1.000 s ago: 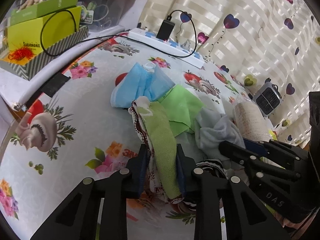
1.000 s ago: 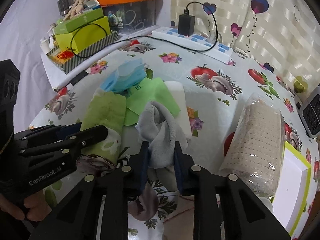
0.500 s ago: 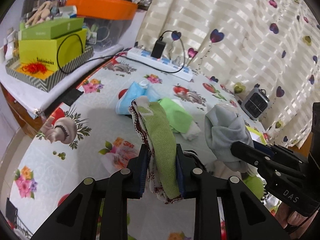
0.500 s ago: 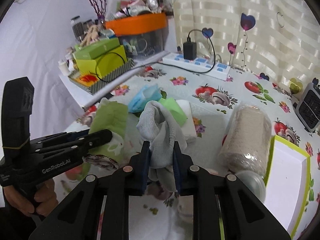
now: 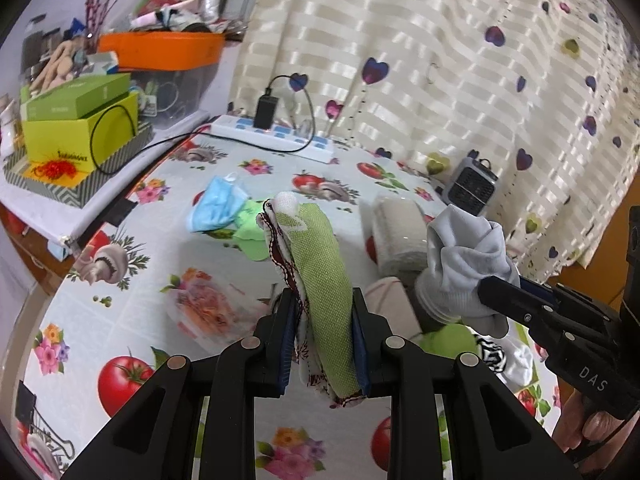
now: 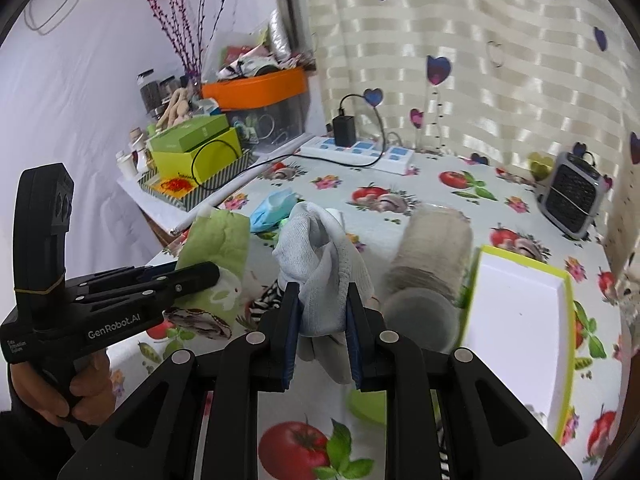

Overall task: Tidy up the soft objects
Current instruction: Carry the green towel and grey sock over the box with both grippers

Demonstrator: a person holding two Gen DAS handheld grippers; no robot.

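The table (image 5: 120,312) carries a vinyl cover printed with tomatoes, mushrooms and flowers. Order below runs left to right in the left wrist view.

1. Far left, on a shelf beside the table's left edge: green boxes (image 5: 80,128) stacked under an orange tub (image 5: 160,50)
2. Along the far edge: a white power strip (image 5: 276,138) with a black charger plugged in
3. On the table, left of centre towards the far edge: a blue mask (image 5: 216,208) touching a light green cloth (image 5: 250,236)
4. Centre: the left gripper (image 5: 322,344). Its jaws are narrowly parted and clamped on a green towel (image 5: 320,272) with a dark red trim. The towel stands up out of the jaws, clear of the table, with a short end hanging below
5. Right of centre, on the table: a beige roll (image 5: 400,236) in clear wrap, lying on its side
6. Right: the right gripper (image 6: 320,320). Its jaws are narrowly parted and clamped on a grey sock (image 6: 324,264), bunched above the pads with a tail hanging below, clear of the table
7. Below the sock, on the table: a zebra-striped fabric (image 5: 492,354), partly hidden
8. Near right corner, seen from the right wrist: a white tray (image 6: 520,320) with a lime rim, just beside the roll
9. Far right corner: a small grey fan (image 5: 474,188) in front of the heart-print curtain (image 5: 440,60)

A hand (image 6: 76,392) grips the left gripper's handle
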